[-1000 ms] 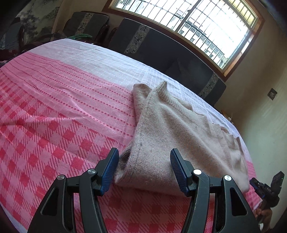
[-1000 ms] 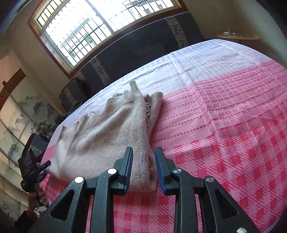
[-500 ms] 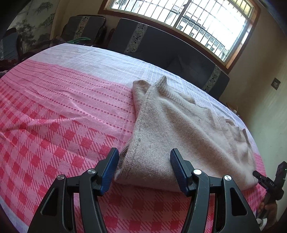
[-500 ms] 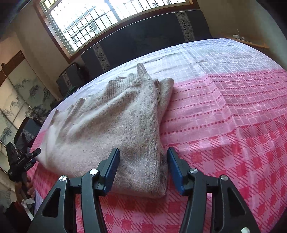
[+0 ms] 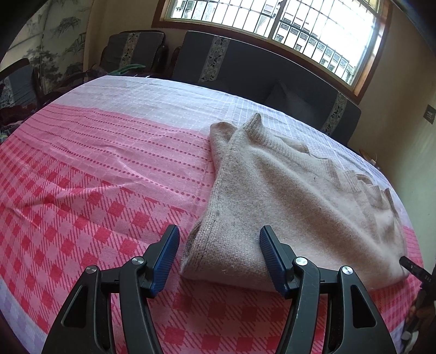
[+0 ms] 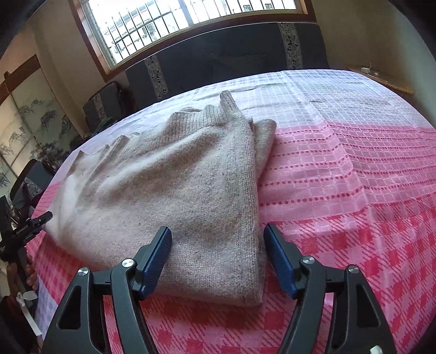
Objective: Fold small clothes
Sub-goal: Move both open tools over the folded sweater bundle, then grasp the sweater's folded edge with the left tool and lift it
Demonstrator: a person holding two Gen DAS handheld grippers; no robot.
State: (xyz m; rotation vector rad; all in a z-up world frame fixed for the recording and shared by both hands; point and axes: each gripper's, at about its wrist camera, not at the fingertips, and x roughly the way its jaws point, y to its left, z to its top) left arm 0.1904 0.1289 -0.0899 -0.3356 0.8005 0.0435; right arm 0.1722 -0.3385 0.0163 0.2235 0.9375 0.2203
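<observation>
A beige knitted sweater (image 5: 286, 196) lies folded on the pink checked cloth (image 5: 95, 177); it also shows in the right wrist view (image 6: 177, 196). My left gripper (image 5: 219, 257) is open and empty, hovering at the sweater's near left corner. My right gripper (image 6: 218, 261) is open and empty, hovering at the sweater's near right corner. The right gripper's dark tip (image 5: 414, 269) shows at the right edge of the left wrist view, and the left gripper (image 6: 24, 231) shows at the left edge of the right wrist view.
The cloth (image 6: 354, 177) covers a broad surface that turns pale toward the far edge. A dark sofa (image 5: 259, 73) stands under a barred window (image 5: 272, 19) behind it. A dark chair (image 5: 133, 49) stands at the far left.
My right gripper has opened from nearly shut to wide open and drawn back from the sweater's corner. Both views have pulled back a little; the sweater has stayed in place.
</observation>
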